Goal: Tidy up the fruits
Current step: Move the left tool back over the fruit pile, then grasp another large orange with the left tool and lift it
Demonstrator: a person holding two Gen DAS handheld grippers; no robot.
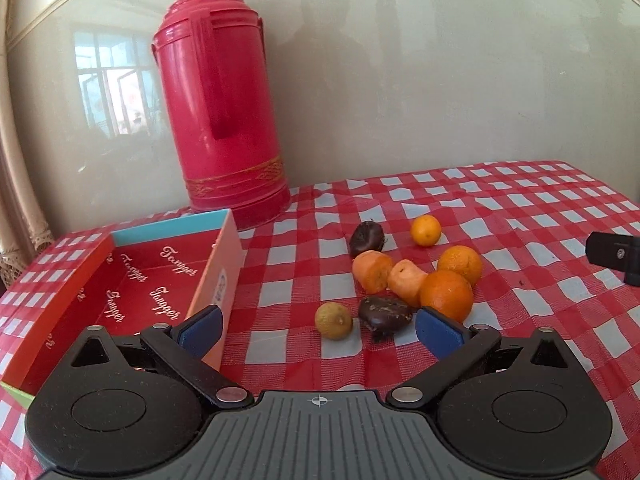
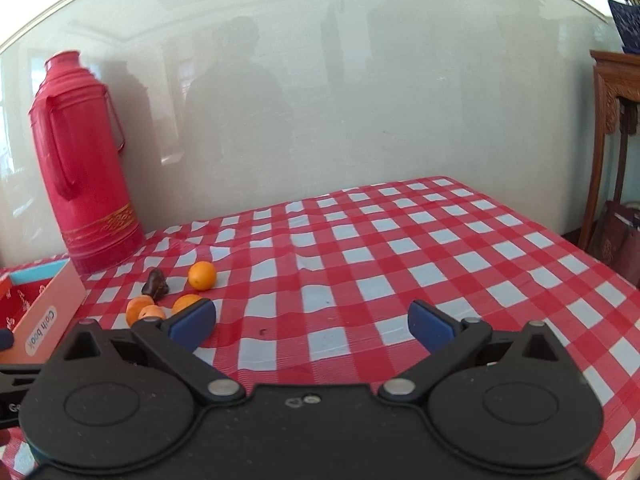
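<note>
Your left gripper (image 1: pixel 318 330) & right gripper (image 2: pixel 312 326): jaws wide open, holding nothing. Round orange fruits (image 1: pixel 446 294) lie w/ dark brown pieces (image 1: pixel 385 312) beside the open red cardboard box (image 1: pixel 160 272) on the red-checked table (image 1: pixel 540 220).

Two large oranges (image 1: pixel 460 265) (image 1: pixel 446 294) are being counted on the checked worktop (image 1: pixel 520 220), along with one small orange (image 1: pixel 425 230) farther back. Two cut carrot pieces (image 1: pixel 373 271) (image 1: pixel 407 282) are being seen lying side by side. Two dark brown shrivelled items (image 1: pixel 366 237) (image 1: pixel 384 312) are being tallied; their kind cannot be told. One small yellowish fruit (image 1: pixel 333 321) is being noted. One open red box (image 1: pixel 120 280) and one red thermos flask (image 1: pixel 222 100) are being counted. Two tools (image 1: pixel 318 328) (image 2: pixel 312 324) are being shown, one per view.
</note>
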